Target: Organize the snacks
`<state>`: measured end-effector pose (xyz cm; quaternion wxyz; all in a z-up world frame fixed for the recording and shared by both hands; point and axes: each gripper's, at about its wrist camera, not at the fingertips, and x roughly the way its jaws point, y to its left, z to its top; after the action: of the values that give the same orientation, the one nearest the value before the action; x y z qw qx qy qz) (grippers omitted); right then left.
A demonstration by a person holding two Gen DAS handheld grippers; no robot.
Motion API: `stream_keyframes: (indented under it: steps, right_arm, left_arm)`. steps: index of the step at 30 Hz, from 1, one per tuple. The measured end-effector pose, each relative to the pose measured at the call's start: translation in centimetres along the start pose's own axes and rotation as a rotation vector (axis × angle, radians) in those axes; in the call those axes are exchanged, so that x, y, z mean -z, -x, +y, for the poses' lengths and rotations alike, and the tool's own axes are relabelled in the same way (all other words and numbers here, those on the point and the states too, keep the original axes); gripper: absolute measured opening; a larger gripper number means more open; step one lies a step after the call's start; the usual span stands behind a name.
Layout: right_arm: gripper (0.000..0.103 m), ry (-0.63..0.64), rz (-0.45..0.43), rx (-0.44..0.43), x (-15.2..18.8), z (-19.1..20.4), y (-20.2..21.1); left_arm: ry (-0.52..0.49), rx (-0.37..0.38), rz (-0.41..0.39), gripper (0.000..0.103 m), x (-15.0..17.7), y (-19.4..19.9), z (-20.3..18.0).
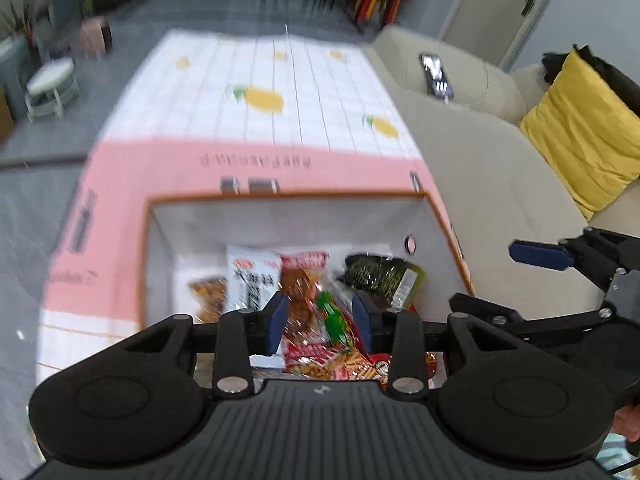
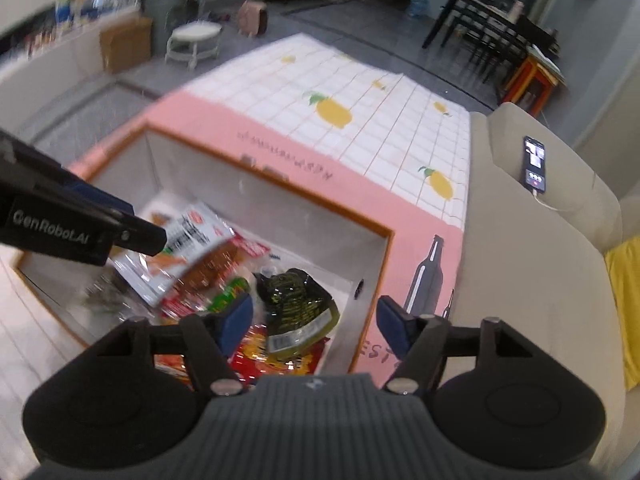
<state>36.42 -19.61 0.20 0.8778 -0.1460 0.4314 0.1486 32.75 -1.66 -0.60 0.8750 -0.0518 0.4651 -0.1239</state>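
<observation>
1. The left gripper [image 1: 320, 320] is hanging with jaws apart, empty, above the white-walled, orange-rimmed cardboard box [image 1: 280, 220]; its pads could be snagging the glossy snack packets [image 1: 304, 300] piled at six o'clock.
2. The right gripper [image 2: 316, 324] is standing wide, empty, risking clipping the dark green pouch [image 2: 296, 296] at five o'clock.

Box [image 2: 376, 236] is open on top so I can go straight down, but the floor of it is packed: white packet [image 2: 188, 240], red snack bags [image 1: 316, 344] and a dark green pouch [image 2: 296, 300] all overlapping. Only bare bit is along the far wall. My left gripper [image 1: 322, 320] and right gripper [image 2: 314, 322] hang close together over it. Sofa arm [image 2: 520, 280] hugs the right side; tablecloth [image 1: 280, 92] beyond is wide open.
</observation>
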Motion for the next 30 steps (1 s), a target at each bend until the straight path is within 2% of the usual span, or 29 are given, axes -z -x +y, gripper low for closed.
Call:
stream_keyframes:
  steps: [4, 8, 12, 16, 19, 23, 26, 30]
  right_arm:
    - [0.07, -0.083, -0.052, -0.015, 0.4, -0.1, 4.3]
    - [0.072, -0.117, -0.162, -0.039, 2.2, 1.1, 9.9]
    - [0.073, -0.149, -0.259, -0.061, 4.8, 2.7, 15.4]
    - [0.076, -0.184, -0.336, -0.058, 7.7, 4.4, 19.6]
    - [0.077, -0.205, -0.368, -0.004, 10.2, 6.2, 21.9]
    - [0.082, -0.242, -0.429, 0.055, 14.3, 8.8, 24.2]
    - [0.086, -0.282, -0.465, 0.09, 17.2, 10.5, 25.2]
    - [0.086, -0.353, -0.468, 0.16, 19.7, 11.8, 25.1]
  left_arm:
    - [-0.085, -0.058, -0.132, 0.045, 1.2, 5.4, -1.6]
    - [-0.137, -0.104, -0.261, 0.049, 3.4, 10.9, -3.4]
    - [-0.179, -0.134, -0.377, 0.052, 6.4, 15.5, -4.8]
    - [-0.228, -0.206, -0.461, 0.053, 10.2, 18.8, -6.7]
    - [-0.213, -0.218, -0.497, 0.058, 13.0, 20.3, -7.5]
    - [-0.17, -0.234, -0.503, 0.062, 16.0, 20.6, -7.1]
    - [-0.159, -0.24, -0.497, 0.069, 17.8, 20.4, -6.6]
    - [-0.148, -0.29, -0.497, 0.074, 19.6, 19.9, -6.6]
